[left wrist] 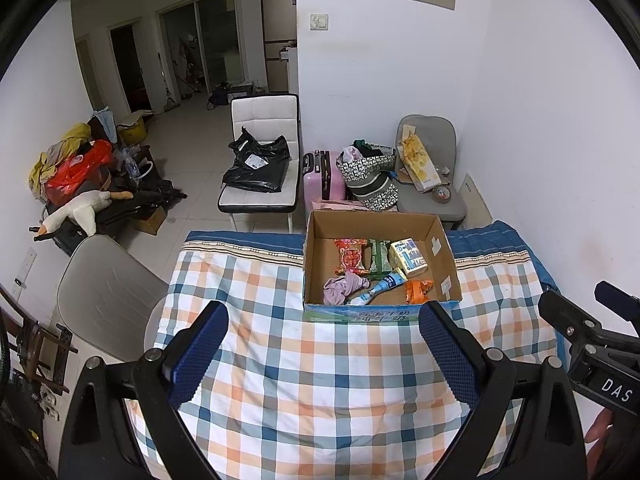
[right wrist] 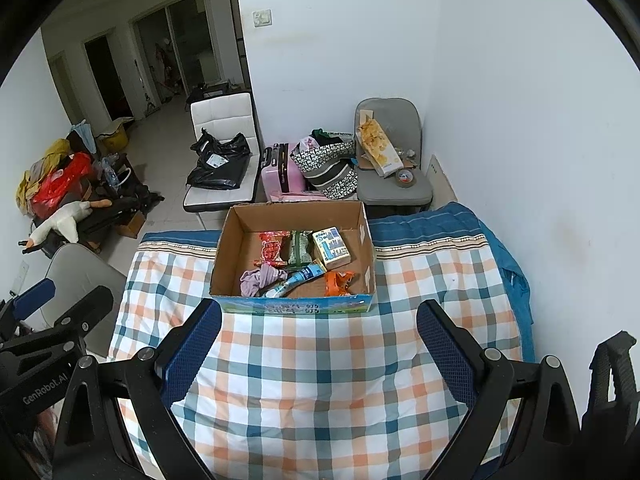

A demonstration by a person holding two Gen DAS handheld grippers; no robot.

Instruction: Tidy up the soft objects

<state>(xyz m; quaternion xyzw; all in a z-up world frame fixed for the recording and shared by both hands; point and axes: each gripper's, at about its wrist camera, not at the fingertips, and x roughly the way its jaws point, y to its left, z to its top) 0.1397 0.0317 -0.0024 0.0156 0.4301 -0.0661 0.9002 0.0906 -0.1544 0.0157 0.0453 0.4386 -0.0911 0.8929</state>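
Note:
A cardboard box (left wrist: 310,264) (right wrist: 224,252) stands on the checked cloth (left wrist: 304,380) (right wrist: 320,380). Inside lie a red snack pack (left wrist: 352,256) (right wrist: 272,246), a green pack (left wrist: 379,258) (right wrist: 299,248), a tissue pack (left wrist: 408,257) (right wrist: 331,247), a purple cloth (left wrist: 342,286) (right wrist: 260,278), a blue-white tube (left wrist: 378,290) (right wrist: 294,280) and an orange pack (left wrist: 418,290) (right wrist: 338,282). My left gripper (left wrist: 324,356) is open and empty, held above the cloth in front of the box. My right gripper (right wrist: 318,354) is open and empty beside it, also short of the box.
Beyond the table stand a white chair with a black bag (left wrist: 258,164) (right wrist: 218,162), a pink suitcase (left wrist: 322,176) (right wrist: 280,172), a patterned bag (left wrist: 370,176) (right wrist: 330,168) and a grey chair (left wrist: 432,196) (right wrist: 396,188). A grey chair (left wrist: 104,292) stands left. A clutter pile (left wrist: 80,184) lies far left.

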